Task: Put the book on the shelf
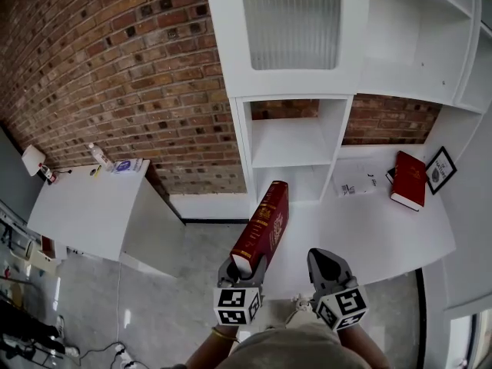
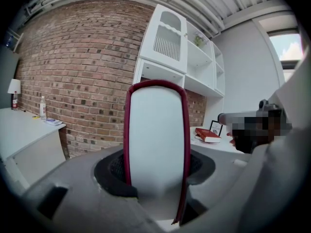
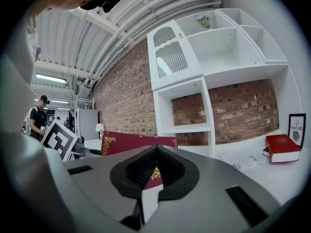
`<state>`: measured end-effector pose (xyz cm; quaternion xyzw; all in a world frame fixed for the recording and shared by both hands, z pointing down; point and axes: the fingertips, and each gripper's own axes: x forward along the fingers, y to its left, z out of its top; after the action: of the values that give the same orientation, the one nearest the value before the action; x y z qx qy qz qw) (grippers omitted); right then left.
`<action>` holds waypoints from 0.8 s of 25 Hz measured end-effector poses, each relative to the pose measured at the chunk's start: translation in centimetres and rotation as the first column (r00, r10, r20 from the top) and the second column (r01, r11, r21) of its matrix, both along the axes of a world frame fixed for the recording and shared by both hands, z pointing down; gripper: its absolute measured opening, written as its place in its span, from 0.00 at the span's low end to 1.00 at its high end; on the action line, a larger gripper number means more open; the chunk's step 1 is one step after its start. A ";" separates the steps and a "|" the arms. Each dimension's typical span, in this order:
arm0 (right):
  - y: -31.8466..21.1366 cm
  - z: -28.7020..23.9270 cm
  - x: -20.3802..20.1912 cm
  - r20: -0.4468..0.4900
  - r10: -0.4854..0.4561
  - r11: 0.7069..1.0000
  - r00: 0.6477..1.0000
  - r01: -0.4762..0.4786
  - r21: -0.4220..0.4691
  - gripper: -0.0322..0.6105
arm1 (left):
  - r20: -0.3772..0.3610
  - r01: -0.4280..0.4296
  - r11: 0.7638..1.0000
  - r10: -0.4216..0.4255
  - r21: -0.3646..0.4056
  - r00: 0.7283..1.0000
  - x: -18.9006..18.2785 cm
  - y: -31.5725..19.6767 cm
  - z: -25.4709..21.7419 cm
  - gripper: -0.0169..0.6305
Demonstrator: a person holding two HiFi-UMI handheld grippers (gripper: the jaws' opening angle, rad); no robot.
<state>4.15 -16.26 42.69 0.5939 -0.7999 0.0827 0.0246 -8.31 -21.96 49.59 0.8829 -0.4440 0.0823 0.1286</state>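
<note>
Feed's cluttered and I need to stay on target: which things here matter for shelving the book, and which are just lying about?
For the job: book, clamped in the left gripper; shelf; right gripper, shut and empty.
Lying about: second red book, picture frame and paper on the desk; bottle on the side table.

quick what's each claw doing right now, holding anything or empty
Left claw: closed on the dark red book, gripping its lower end.
Right claw: shut, with nothing between its jaws.
</note>
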 end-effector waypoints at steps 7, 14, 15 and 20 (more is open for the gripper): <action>-1.9 0.6 1.7 -0.023 -0.042 0.999 0.999 0.042 -0.019 0.06 | 0.006 0.057 0.998 -0.057 -0.007 0.998 1.1 -1.4 0.4 0.39; -3.3 0.7 3.3 -0.016 -0.082 0.996 0.996 0.082 -0.016 0.06 | 0.018 0.109 0.994 -0.109 -0.009 0.994 2.1 -2.5 0.7 0.39; -3.5 0.8 3.7 -0.012 -0.087 0.996 0.996 0.087 -0.005 0.06 | 0.020 0.116 0.993 -0.116 -0.009 0.993 2.3 -2.7 0.8 0.39; -4.2 1.1 5.1 -0.016 -0.116 0.993 0.993 0.116 -0.002 0.06 | 0.029 0.146 0.989 -0.146 -0.010 0.989 3.5 -3.4 1.2 0.39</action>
<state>9.29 -20.42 43.81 0.5471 -0.8327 0.0770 0.0362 -4.77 -25.36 50.83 0.8460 -0.5086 0.0880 0.1333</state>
